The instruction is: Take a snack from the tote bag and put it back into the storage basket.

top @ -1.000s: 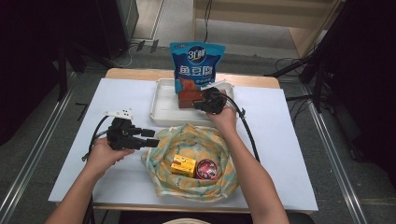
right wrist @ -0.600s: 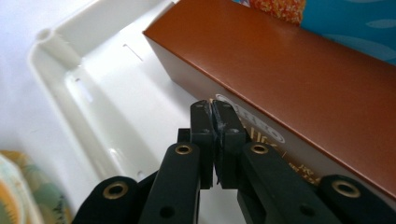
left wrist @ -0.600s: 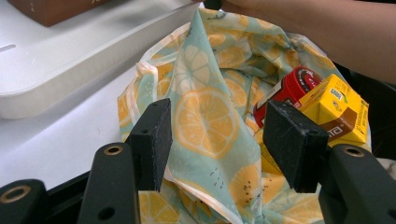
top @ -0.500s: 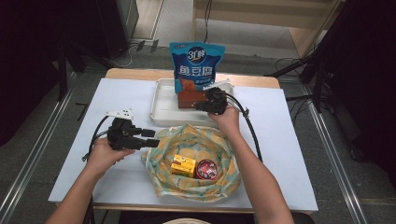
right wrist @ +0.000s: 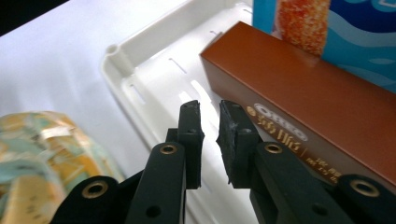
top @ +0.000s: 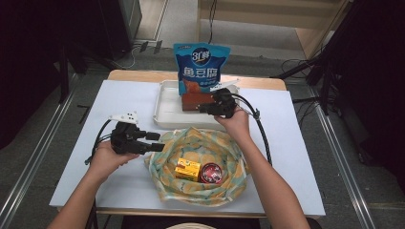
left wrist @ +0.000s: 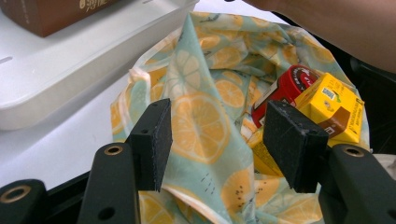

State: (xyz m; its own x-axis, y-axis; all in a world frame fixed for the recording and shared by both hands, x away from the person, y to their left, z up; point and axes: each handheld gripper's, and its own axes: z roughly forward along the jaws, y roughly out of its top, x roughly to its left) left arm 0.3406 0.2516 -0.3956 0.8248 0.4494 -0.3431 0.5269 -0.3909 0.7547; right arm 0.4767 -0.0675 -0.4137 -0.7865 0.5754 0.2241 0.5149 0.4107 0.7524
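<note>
A brown box point(top: 196, 101) lies in the white tray point(top: 165, 119), in front of an upright blue snack bag point(top: 201, 67). My right gripper point(top: 201, 109) hovers beside the brown box point(right wrist: 317, 107), over the tray point(right wrist: 154, 60). Its jaws have just been opening and stand a narrow gap apart, with nothing between them point(right wrist: 208, 109). My left gripper point(top: 156, 141) is open at the left edge of the lemon-print cloth point(top: 200, 143). Its wide jaws point(left wrist: 217, 114) frame the cloth point(left wrist: 205, 116). A yellow carton point(top: 187, 170) and a red can point(top: 210, 172) rest in the cloth.
The white table top point(top: 296, 157) carries the tray at the back centre and the cloth at the front centre. Black cables point(top: 260, 129) trail from both grippers across the table. Dark stands and floor rails lie around the table.
My right gripper has shifted slightly to the right, off the brown box. The left gripper and the cloth have stayed put.
</note>
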